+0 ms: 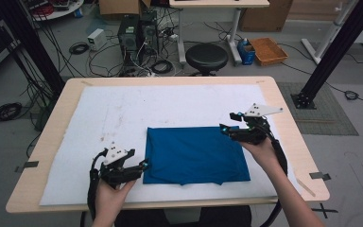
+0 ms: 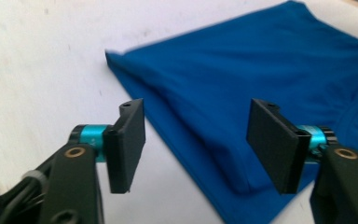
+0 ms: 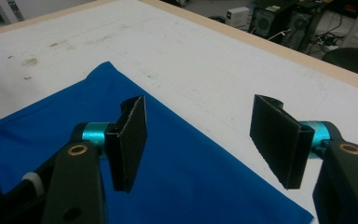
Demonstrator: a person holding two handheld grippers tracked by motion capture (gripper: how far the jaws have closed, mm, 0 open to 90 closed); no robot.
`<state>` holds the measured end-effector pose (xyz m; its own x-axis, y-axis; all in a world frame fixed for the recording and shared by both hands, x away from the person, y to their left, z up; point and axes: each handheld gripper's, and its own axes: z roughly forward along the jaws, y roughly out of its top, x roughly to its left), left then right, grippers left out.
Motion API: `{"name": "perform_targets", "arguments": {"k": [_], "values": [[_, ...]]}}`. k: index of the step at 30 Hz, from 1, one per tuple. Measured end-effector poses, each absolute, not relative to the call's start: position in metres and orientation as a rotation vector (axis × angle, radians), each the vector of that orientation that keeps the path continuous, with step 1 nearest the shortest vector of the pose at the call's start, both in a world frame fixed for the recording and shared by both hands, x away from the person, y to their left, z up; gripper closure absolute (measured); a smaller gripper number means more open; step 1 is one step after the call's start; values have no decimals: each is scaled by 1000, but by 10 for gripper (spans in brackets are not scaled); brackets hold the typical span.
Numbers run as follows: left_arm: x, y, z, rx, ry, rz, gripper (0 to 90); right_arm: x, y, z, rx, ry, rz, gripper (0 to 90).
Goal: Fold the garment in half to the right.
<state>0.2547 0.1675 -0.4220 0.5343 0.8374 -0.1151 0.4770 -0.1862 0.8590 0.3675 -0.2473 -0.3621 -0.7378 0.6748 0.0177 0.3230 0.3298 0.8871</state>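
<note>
A folded blue cloth (image 1: 194, 153) lies flat on the white mat (image 1: 123, 113), toward the near middle of the table. My left gripper (image 1: 143, 166) hovers at the cloth's near left corner, jaws wide apart. In the left gripper view the cloth's (image 2: 270, 70) folded edge runs between the spread pads (image 2: 128, 144) of the left gripper (image 2: 196, 144) without being pinched. My right gripper (image 1: 228, 121) sits open over the cloth's far right corner. Seen from the right gripper view, that gripper (image 3: 198, 140) is above the cloth (image 3: 168, 177) edge with nothing held.
The mat covers most of the wooden table (image 1: 288, 123). Beyond the far edge stand a black stool (image 1: 206, 56), computer towers (image 1: 137, 33) with tangled cables, and an orange crate (image 1: 268, 50). Black frame posts (image 1: 331, 52) rise at both sides.
</note>
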Motion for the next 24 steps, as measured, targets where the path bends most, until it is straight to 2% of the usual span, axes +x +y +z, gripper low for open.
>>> {"name": "perform_targets", "arguments": {"k": [7,12,18,24], "values": [[247,159,-443,1812,1243,405,431,372,-218,-363,831,2289,1379,370],[248,152,-446,1792,1309,399,444,376,-199,-364,806,2310,1372,370],[250,141,-449,1845,1295,401,471,383,-179,-369,800,2332,1377,374],[249,138,-451,1848,1332,440,553,389,-153,-373,772,2382,1341,374]]}}
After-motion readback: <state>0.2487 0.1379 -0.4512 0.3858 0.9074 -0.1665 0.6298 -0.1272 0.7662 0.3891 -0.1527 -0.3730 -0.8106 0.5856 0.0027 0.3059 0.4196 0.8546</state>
